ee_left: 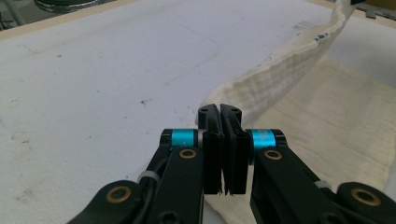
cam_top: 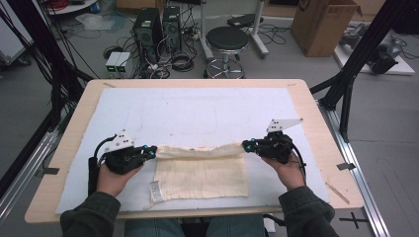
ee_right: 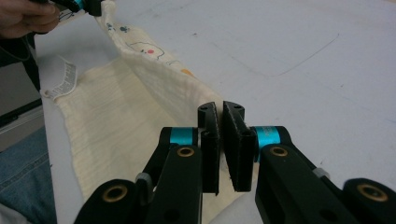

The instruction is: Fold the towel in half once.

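Nearest the person, the cream cloth (cam_top: 200, 175) lies flat on the worktop (cam_top: 69, 148), its woven label (cam_top: 156, 191) at the near left corner. The far edge is lifted: the left tool (cam_top: 151, 152) is clenched on one corner, the right tool (cam_top: 247, 145) pinches the other, and the edge sags between them. I'd judge the fold half done; the raised edge has yet to be laid down. The fabric looks soft and ribbed, with small printed motifs. Beyond lies the white, scuffed mat (cam_top: 197, 113).
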Tool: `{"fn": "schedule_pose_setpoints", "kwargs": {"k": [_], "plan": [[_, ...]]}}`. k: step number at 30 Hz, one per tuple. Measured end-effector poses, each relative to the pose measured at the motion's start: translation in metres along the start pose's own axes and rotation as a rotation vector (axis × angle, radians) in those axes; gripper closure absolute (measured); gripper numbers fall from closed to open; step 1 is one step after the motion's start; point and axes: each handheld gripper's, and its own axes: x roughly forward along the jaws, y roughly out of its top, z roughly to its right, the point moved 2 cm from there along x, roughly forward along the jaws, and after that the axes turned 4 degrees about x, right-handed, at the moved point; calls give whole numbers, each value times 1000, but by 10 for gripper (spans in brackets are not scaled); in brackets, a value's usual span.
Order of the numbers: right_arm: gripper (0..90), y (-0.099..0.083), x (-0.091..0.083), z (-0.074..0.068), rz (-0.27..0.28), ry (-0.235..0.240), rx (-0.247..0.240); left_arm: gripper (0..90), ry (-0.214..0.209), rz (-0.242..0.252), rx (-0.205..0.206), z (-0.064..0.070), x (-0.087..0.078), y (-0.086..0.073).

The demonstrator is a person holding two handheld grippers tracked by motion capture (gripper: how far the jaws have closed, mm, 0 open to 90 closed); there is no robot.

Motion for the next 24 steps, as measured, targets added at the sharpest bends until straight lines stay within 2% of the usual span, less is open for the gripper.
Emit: {"fn": "schedule_pose_setpoints", "kwargs": {"k": [20, 24], "plan": [[851, -22, -6, -20, -20, 3, -30, 871, -23, 2, 11, 21, -14, -21], [851, -27, -6, -23, -30, 0, -37, 871, -30, -9, 25, 26, -15, -26]]}}
